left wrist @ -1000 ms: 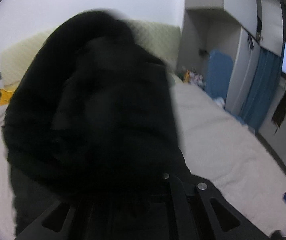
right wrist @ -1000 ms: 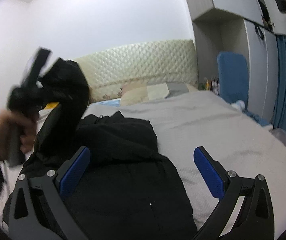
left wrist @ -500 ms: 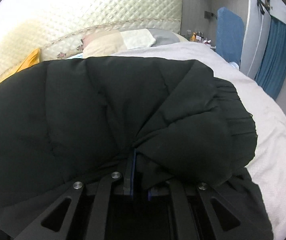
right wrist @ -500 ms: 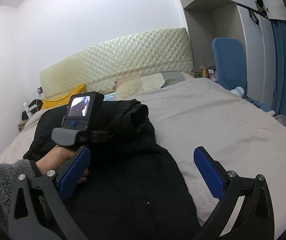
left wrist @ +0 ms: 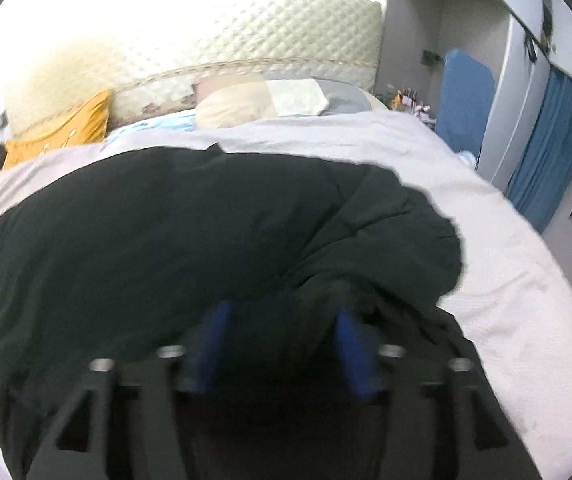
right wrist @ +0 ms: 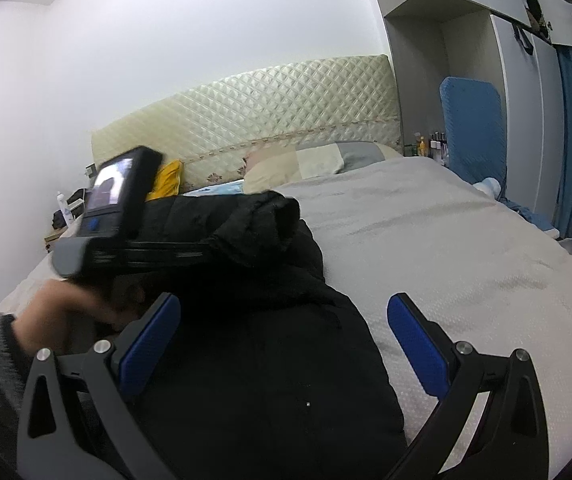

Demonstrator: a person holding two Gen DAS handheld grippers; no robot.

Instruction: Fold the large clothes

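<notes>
Bed (right wrist: 466,248) bears black jacket (right wrist: 265,360); left tongs (left wrist: 281,340) just parting, right tongs (right wrist: 281,344) wide.

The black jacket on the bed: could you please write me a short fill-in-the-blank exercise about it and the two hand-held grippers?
1. The black jacket lies on a ____ with a quilted headboard.
2. The right hand-held gripper has pads coloured ____.
3. The left hand-held gripper, whose jaws have just been opening, has black ____ between them.
4. The cushion by the headboard is ____.

Missing words: bed; blue; fabric; yellow
</notes>
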